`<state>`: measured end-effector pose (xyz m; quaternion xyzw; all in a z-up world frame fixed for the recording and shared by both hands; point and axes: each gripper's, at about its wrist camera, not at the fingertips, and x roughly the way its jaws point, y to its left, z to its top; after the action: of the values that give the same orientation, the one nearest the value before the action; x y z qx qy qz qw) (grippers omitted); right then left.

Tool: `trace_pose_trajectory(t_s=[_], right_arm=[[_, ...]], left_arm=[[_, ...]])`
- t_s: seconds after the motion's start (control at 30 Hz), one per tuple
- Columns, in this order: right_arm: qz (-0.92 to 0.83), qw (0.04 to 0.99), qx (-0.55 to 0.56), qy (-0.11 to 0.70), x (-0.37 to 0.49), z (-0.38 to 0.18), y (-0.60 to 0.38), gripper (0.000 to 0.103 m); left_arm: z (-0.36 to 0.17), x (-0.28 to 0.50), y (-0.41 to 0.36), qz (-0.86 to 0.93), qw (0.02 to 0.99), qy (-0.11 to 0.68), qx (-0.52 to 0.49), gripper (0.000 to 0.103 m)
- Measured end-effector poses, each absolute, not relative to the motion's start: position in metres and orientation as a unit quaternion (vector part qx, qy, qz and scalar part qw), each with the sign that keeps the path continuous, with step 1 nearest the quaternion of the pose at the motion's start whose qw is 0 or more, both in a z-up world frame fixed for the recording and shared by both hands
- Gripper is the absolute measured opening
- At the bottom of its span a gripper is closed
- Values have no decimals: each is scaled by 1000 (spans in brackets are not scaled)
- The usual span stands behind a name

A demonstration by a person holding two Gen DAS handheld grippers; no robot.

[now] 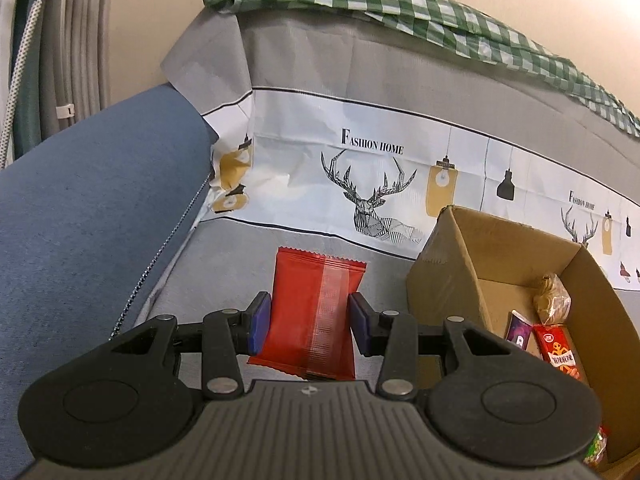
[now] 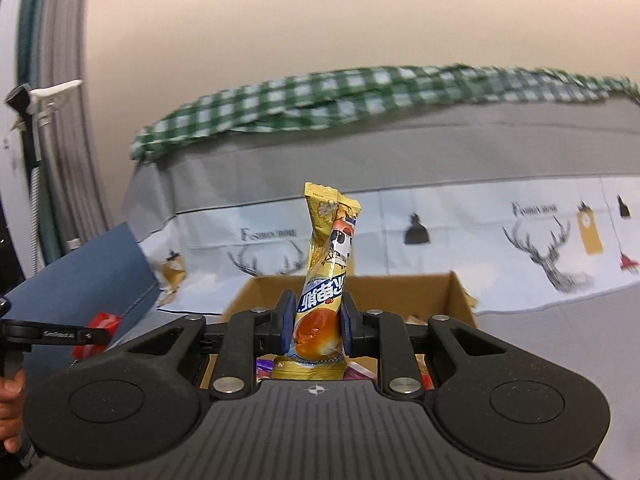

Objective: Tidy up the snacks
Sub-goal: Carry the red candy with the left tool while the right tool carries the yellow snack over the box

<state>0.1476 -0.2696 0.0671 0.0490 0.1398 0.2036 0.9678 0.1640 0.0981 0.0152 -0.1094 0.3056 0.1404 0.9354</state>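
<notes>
On the cloth (image 1: 372,168) ahead of me I read "FASHION HOME" above a deer drawing, and the same words again, smaller, further right. The yellow packet (image 2: 326,272) in my right gripper (image 2: 314,322) carries Chinese characters, upside down; I can't make them out. The red packet's (image 1: 558,354) print in the box (image 1: 452,264) is too small.

A packet (image 1: 316,312) lies on the sofa seat (image 1: 224,256), left of the box (image 1: 452,264) holding snacks (image 1: 554,300).
</notes>
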Motion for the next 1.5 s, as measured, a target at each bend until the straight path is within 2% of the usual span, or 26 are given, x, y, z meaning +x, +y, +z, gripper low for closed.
trace_pose_trajectory(t_s=[0.2, 0.7, 1.5], right_arm=[[197, 970, 51, 135, 145, 66, -277, 24], [187, 970, 43, 147, 158, 66, -269, 24], [113, 981, 16, 154, 171, 60, -246, 24]], left_arm=[[20, 166, 96, 128, 937, 289, -148, 47], [51, 180, 14, 24, 982, 157, -100, 47], [51, 215, -40, -57, 983, 147, -95, 47]])
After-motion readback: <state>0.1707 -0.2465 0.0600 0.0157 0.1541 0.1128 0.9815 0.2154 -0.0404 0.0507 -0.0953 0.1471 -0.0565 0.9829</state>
